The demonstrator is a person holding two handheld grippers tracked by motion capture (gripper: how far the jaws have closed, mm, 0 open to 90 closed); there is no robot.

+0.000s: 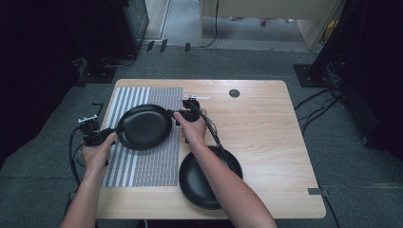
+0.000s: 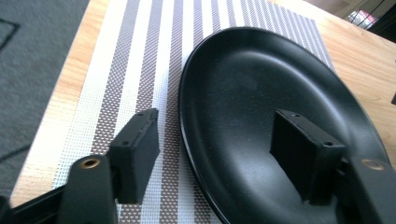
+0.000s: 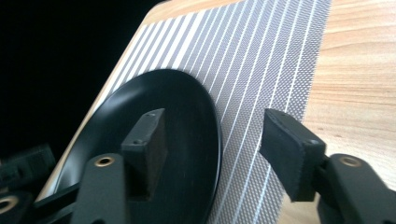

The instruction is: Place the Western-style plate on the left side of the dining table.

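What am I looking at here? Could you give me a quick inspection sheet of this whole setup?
Surface: wooden table with striped placemat.
Job's things: black plate over the mat; second black plate near the front edge.
Clutter: nothing seen.
Grippers: left gripper and right gripper open, each straddling the first plate's rim.
Cables: black cable along the right forearm.
Surroundings: grey carpet, dark equipment, floor cables.

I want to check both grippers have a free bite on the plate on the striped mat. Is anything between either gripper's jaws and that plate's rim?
Nothing visible. The left gripper and right gripper are both open, each straddling the rim of the black plate on the striped mat.
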